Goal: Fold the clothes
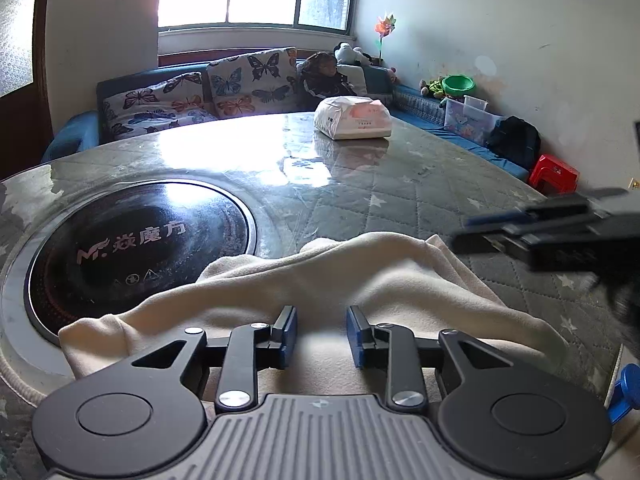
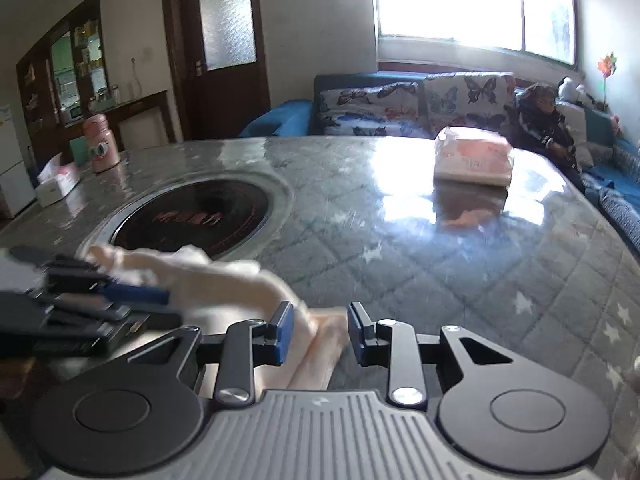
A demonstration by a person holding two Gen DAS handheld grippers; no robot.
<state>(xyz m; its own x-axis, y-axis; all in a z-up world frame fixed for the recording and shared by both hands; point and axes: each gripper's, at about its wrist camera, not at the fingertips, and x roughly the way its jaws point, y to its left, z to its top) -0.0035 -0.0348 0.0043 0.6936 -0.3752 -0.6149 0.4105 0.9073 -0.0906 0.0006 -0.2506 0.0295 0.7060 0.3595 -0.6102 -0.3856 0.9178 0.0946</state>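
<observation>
The cream garment (image 1: 320, 280) is lying bunched on the worktop (image 1: 400, 184), just beside the round cooktop (image 1: 140, 248) showing an "MF" logo and Chinese characters. The left gripper (image 1: 322, 336) and right gripper (image 2: 320, 334) are both hovering over the cloth, jaws standing apart, gripping nothing.

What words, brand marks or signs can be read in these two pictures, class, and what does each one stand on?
"MF 焱魔方": pale lettering on the black round cooktop set into the table; the first character is uncertain.
Three small symbols below that lettering: two look like warning triangles, otherwise too small to read.
Print on the white and pink package: too small and blurred to read.
</observation>
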